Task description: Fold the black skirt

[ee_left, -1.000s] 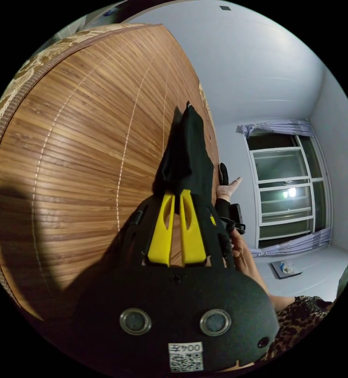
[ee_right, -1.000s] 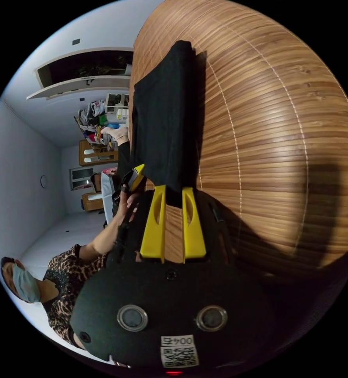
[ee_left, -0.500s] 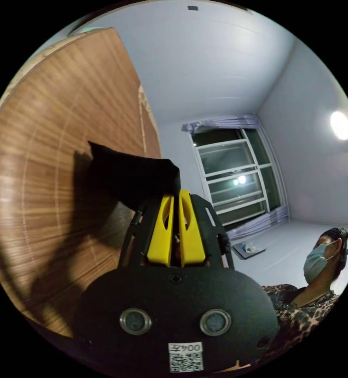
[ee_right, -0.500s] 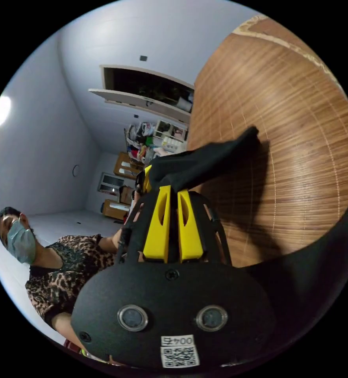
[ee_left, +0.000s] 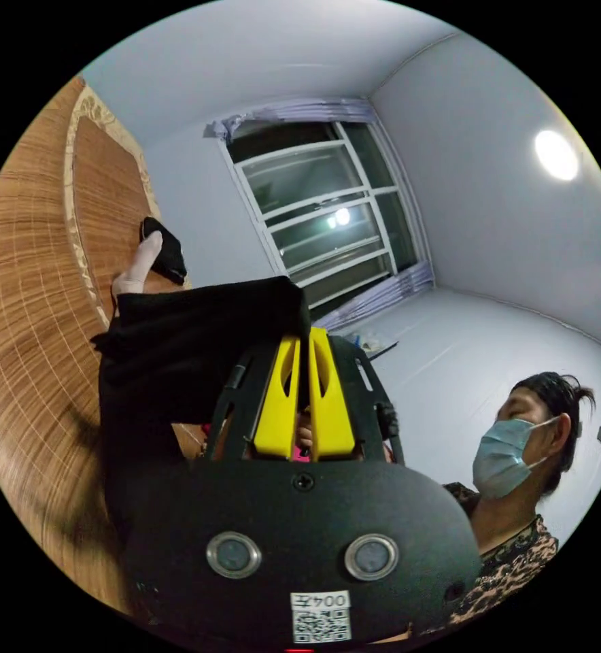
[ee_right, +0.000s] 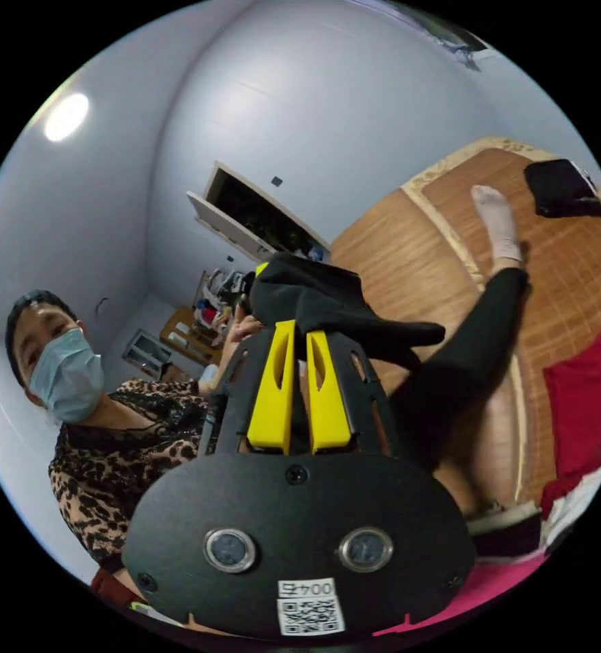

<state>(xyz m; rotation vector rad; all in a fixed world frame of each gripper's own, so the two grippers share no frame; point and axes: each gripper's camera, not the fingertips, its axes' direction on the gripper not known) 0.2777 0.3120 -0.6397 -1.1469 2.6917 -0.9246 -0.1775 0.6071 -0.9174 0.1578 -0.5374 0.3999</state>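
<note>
Right now I hold the black skirt lifted, left gripper and right gripper both clamped on its edge; next I judge lowering it onto the mat.

bamboo mat, window, red cloth

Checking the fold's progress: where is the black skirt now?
The black skirt is lifted off the bamboo mat, clamped in the left gripper and right gripper.

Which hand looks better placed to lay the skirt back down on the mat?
Neither clearly: the left tool and right tool each pinch the lifted black skirt, so both probably lower together.
</note>
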